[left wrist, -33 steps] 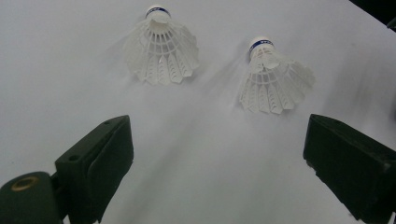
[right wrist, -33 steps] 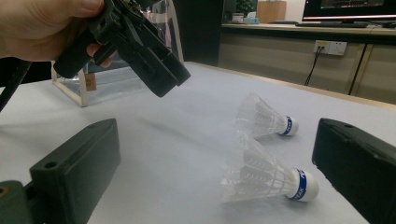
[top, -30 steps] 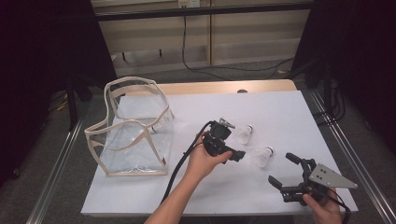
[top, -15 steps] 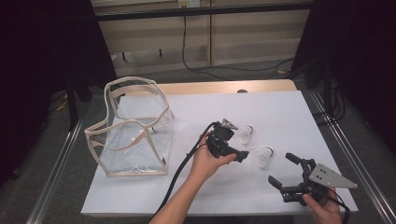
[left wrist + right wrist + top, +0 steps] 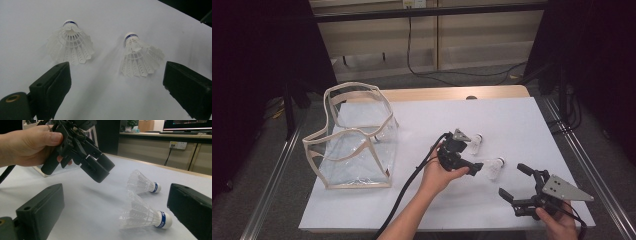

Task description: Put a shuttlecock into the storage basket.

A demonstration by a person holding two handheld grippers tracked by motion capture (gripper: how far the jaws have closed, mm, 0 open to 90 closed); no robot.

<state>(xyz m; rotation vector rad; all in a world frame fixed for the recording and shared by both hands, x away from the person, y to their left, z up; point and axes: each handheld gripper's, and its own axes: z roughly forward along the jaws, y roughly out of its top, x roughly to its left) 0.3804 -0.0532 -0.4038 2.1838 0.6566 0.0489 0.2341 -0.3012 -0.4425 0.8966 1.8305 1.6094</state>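
Hovering just above two shuttlecocks (image 5: 493,168) right of the clear bag (image 5: 354,145), the left gripper (image 5: 472,159) risks crushing feathers if it closes skewed. Its own view shows jaws spread over the white sheet (image 5: 105,95). The right gripper (image 5: 117,220), also spread, sees cabinets behind.

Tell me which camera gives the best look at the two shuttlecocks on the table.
The left gripper view: both shuttlecocks lie whole and sharp between its open jaws. The right gripper view shows them side-on, with the left gripper above. In the high view they are small and pale on the white table.
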